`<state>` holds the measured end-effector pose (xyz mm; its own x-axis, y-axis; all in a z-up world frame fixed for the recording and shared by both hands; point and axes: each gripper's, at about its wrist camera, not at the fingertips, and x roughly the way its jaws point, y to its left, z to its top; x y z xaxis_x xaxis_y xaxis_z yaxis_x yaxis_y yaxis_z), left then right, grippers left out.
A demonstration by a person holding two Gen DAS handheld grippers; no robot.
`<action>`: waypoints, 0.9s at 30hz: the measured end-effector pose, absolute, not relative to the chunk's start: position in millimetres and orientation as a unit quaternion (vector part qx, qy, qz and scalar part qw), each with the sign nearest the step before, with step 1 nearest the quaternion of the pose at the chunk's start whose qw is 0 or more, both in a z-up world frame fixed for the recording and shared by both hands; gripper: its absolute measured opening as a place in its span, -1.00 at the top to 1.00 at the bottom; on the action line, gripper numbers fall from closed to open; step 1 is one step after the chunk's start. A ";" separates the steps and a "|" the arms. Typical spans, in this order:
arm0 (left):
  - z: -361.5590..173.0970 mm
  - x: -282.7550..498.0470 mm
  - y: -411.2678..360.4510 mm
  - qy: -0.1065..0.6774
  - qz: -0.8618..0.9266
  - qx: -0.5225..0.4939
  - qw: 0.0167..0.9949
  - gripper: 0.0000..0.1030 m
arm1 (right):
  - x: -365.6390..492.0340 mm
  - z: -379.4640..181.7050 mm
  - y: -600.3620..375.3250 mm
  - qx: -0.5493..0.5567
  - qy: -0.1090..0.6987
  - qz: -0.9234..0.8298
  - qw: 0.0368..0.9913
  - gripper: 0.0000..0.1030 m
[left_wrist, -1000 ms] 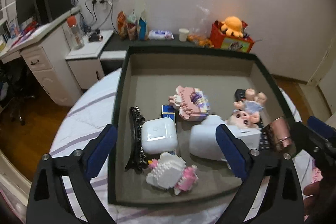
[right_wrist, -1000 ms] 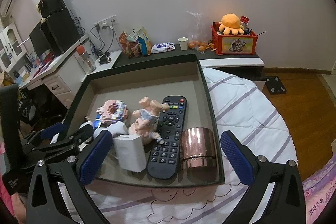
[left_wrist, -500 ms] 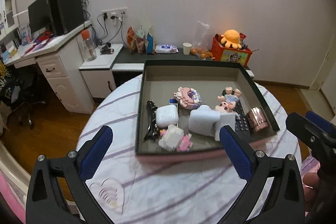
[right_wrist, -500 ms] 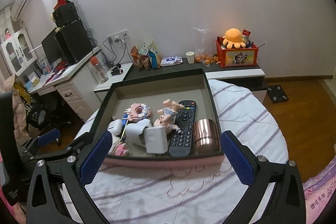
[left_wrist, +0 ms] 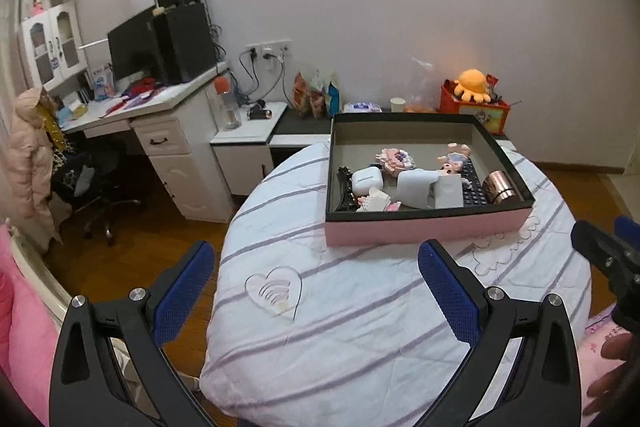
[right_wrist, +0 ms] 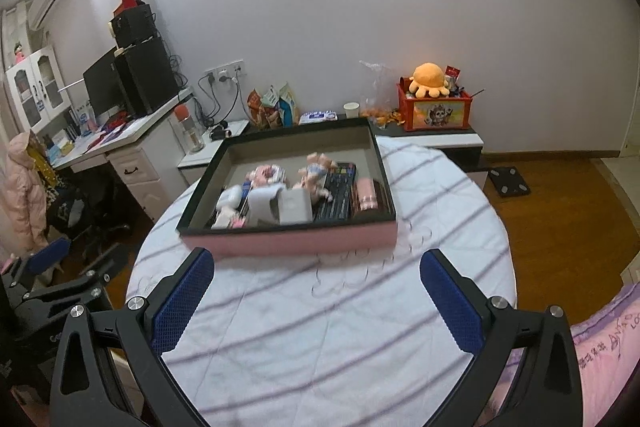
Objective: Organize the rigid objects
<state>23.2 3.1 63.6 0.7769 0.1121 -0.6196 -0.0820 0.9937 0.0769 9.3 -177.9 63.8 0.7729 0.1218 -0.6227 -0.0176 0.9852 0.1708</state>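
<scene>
A pink box with a black rim (left_wrist: 424, 227) (right_wrist: 292, 239) sits at the far side of the round table. Inside lie a black remote (left_wrist: 474, 187) (right_wrist: 340, 191), a copper cylinder (left_wrist: 500, 187) (right_wrist: 366, 193), a white case (left_wrist: 366, 179), white boxes (left_wrist: 448, 191) (right_wrist: 294, 207), a doll figure (left_wrist: 454, 163) (right_wrist: 316, 171), block toys (left_wrist: 394, 159) and a black hair clip (left_wrist: 344, 187). My left gripper (left_wrist: 316, 287) hangs open over the near table, well back from the box. My right gripper (right_wrist: 316, 291) is open too, also short of the box, holding nothing.
The round table wears a white striped cloth (left_wrist: 360, 307). A white desk with a monitor (left_wrist: 136, 55) and a chair stands left. A low cabinet behind carries snack bags (right_wrist: 276, 107), a cup and a red box with an orange plush (right_wrist: 430, 79). Pink bedding (right_wrist: 600, 347) lies near right.
Both grippers have pulled back and up from the box, which now looks small and far. The objects inside the box stay put. The right view is blurred by motion.
</scene>
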 end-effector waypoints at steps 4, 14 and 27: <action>67.2 10.0 3.0 0.337 0.016 0.003 0.941 -0.99 | -6.6 65.7 -173.7 0.069 0.335 0.035 0.939 -1.00; 89.0 -13.5 -9.7 0.327 0.000 0.021 0.945 -0.99 | -29.7 88.1 -172.9 0.059 0.313 0.022 0.948 -1.00; 98.4 -19.9 -7.9 0.329 0.013 0.021 0.944 -1.00 | -43.3 103.6 -166.4 0.046 0.299 0.021 0.953 -1.00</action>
<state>-19.9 -7.9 98.4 0.7826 0.0376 -0.6214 -0.0104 0.9988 0.0474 -43.3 -166.4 103.6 0.8201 0.0676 -0.5683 -0.0126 0.9949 0.1001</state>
